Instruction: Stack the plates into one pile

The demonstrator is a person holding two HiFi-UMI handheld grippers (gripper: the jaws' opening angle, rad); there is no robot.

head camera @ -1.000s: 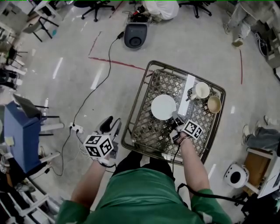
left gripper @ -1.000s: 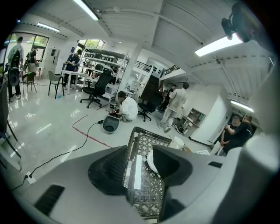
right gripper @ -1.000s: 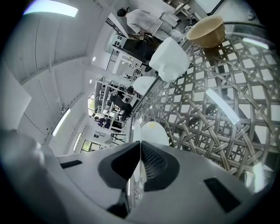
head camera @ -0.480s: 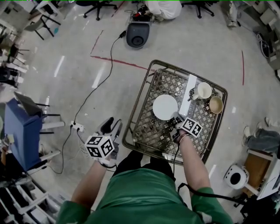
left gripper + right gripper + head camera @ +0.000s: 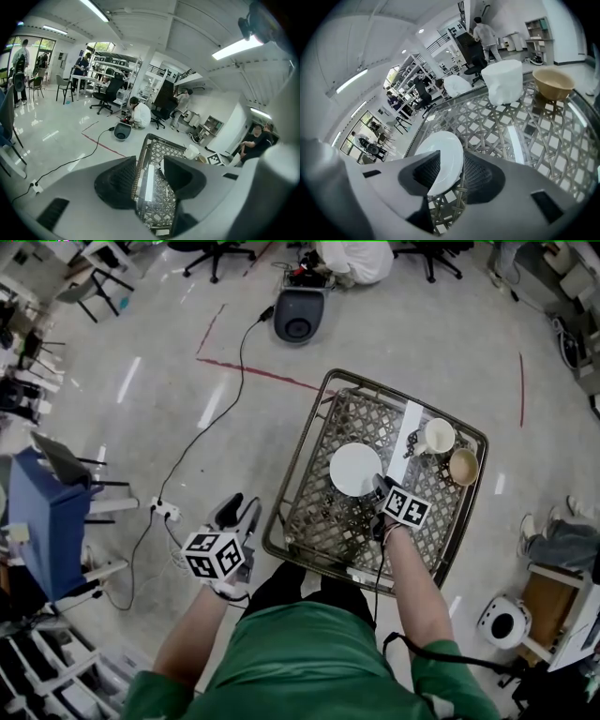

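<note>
Since a second ago, my right gripper (image 5: 380,486) has rolled at the wrist, so its marker cube (image 5: 406,506) shows a different tilt. Its jaws have just been opening, with the plate's rim between them. My left gripper (image 5: 239,509) has kept its place.

Head view: the round white ceramic plate (image 5: 354,468) lies flat near the middle of the square glass-topped table (image 5: 319,512), which has a brown woven lattice under the glass. A white ceramic mug (image 5: 437,435) and a tan round bowl (image 5: 460,465) stand side by side at the far right corner, well apart from the plate. The marker cube covers the right jaws here. The left gripper hangs off the table's left edge, over the pale floor (image 5: 141,427).

Right gripper view: what the cube hid is plain. The right gripper (image 5: 451,160) has its jaws spread, and the near edge of the plate (image 5: 440,150) reaches in between them unclamped. The mug (image 5: 502,80) and bowl (image 5: 553,83) stand beyond on the table (image 5: 511,122).

Left gripper view: the left gripper (image 5: 147,164) has its jaws apart with nothing between them; past them runs the table's (image 5: 159,197) left edge.
</note>
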